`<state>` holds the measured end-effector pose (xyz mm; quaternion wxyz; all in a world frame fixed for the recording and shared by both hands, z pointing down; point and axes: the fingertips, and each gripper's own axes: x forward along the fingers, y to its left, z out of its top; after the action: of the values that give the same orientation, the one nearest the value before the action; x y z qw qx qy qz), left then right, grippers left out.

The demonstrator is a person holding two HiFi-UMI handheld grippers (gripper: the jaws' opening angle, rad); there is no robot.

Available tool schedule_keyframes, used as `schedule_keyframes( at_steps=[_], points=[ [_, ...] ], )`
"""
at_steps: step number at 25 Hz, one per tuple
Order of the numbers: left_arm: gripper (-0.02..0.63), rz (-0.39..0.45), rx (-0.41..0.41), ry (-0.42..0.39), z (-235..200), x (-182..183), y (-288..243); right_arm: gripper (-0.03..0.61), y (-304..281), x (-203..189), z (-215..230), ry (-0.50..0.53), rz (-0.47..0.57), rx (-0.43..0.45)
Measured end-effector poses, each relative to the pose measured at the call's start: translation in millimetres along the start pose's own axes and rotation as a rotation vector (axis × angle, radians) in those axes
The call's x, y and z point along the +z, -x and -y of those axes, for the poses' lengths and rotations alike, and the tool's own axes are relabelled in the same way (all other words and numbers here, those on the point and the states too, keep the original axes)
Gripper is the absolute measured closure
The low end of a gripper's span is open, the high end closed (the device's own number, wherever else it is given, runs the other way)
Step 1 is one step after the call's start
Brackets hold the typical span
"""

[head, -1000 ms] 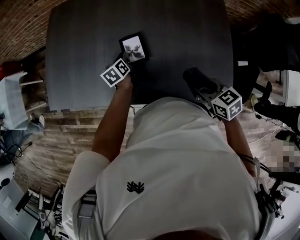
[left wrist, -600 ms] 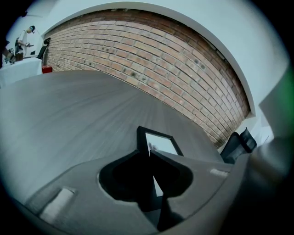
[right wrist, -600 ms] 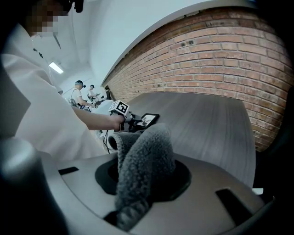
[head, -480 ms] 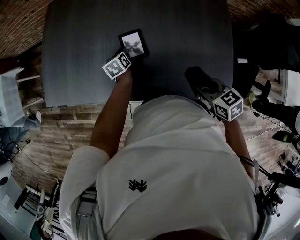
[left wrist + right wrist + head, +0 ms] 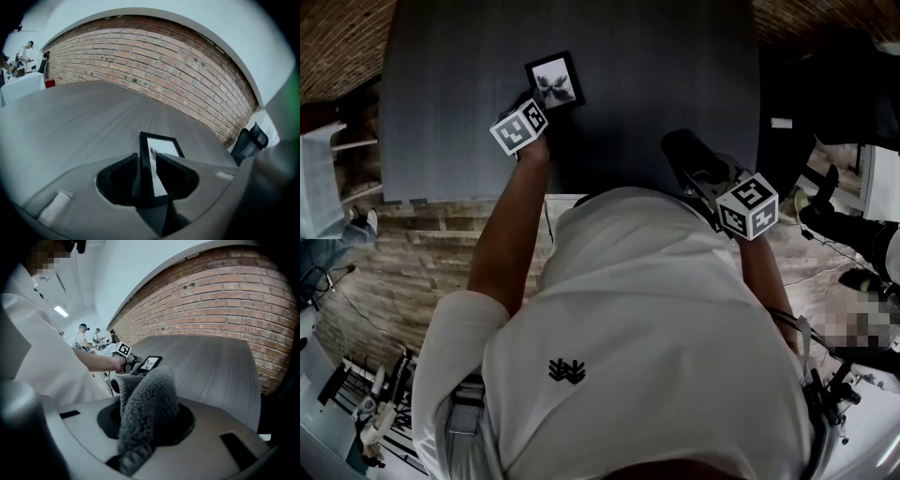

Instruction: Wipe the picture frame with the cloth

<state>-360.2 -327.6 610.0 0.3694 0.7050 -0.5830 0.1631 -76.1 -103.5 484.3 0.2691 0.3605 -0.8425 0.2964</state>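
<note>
A small black picture frame (image 5: 553, 82) with a pale print rests on the dark table (image 5: 441, 94). My left gripper (image 5: 538, 103) is at its near edge. In the left gripper view the frame (image 5: 159, 154) stands edge-on between the jaws of that gripper (image 5: 149, 161). The jaws have just been opening and stand open around it, no longer pressing on it. My right gripper (image 5: 696, 171) hovers over the table's front right, shut on a bunched grey fleecy cloth (image 5: 150, 404), which shows dark in the head view (image 5: 684, 150). From the right gripper (image 5: 147, 394), the frame (image 5: 149, 363) lies ahead to the left.
A brick wall (image 5: 154, 61) runs behind the table. A dark chair (image 5: 251, 138) stands at the table's far right corner. Dark gear (image 5: 834, 84) sits to the right of the table. People (image 5: 84, 336) stand far off in the room. The brick floor (image 5: 441, 253) lies below the table's front edge.
The frame and my left gripper sit slightly further up and left in the head view. My right gripper with the cloth has hardly shifted.
</note>
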Motion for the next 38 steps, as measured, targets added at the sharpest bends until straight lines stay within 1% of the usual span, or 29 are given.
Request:
schedule_keyframes(
  at_steps=[3,6,9,10,12,14,16,17,19,21,24,27,30,32,34,38],
  points=[
    [0.494,0.031,0.018,0.002,11.6,1.7,19.0,0.488,11.1,-5.3,11.7,0.029,0.008,0.039],
    [0.494,0.051,0.031,-0.028,34.0,-2.8,44.3,0.488,26.1,-5.8,28.3,0.06,0.023,0.073],
    [0.496,0.065,0.011,-0.059,65.4,-15.0,73.4,0.488,37.4,-10.6,44.0,0.073,0.043,0.103],
    [0.507,0.066,-0.006,-0.068,76.7,-19.7,82.6,0.488,39.3,-12.4,47.6,0.078,0.048,0.117],
    [0.557,0.06,-0.063,-0.069,102.5,-30.7,100.5,0.488,41.7,-16.9,51.5,0.095,0.048,0.158],
    [0.588,0.048,-0.142,-0.023,133.9,-44.8,117.6,0.488,44.9,-24.1,53.3,0.127,0.035,0.211],
    [0.595,0.044,-0.214,0.03,172.2,-58.7,133.6,0.488,49.9,-32.8,60.0,0.163,0.029,0.263],
    [0.597,0.042,-0.241,0.035,194.2,-66.3,141.2,0.488,53.6,-37.3,65.7,0.179,0.031,0.287],
    [0.598,0.03,-0.292,0.011,241.5,-83.7,155.8,0.488,62.2,-47.1,78.0,0.202,0.034,0.334],
    [0.598,0.007,-0.335,-0.043,283.2,-101.5,169.5,0.488,67.4,-58.0,86.3,0.213,0.02,0.373],
    [0.598,-0.045,-0.352,-0.13,323.0,-130.1,186.9,0.488,66.4,-75.6,85.0,0.25,-0.02,0.47],
    [0.598,-0.091,-0.341,-0.135,333.1,-164.4,200.3,0.488,55.9,-96.3,77.2,0.307,-0.063,0.555],
    [0.598,-0.106,-0.291,-0.14,317.6,-189.3,224.8,0.488,48.5,-108.2,56.2,0.353,-0.085,0.589],
    [0.598,-0.101,-0.259,-0.11,300.6,-198.1,243.4,0.488,48.1,-106.7,35.2,0.376,-0.079,0.609],
    [0.598,-0.091,-0.243,-0.076,285.6,-204.7,258.0,0.488,48.3,-105.0,13.4,0.403,-0.065,0.622],
    [0.598,-0.038,-0.259,-0.082,264.3,-203.3,284.8,0.489,45.2,-101.4,-27.6,0.472,-0.059,0.605]
  ],
)
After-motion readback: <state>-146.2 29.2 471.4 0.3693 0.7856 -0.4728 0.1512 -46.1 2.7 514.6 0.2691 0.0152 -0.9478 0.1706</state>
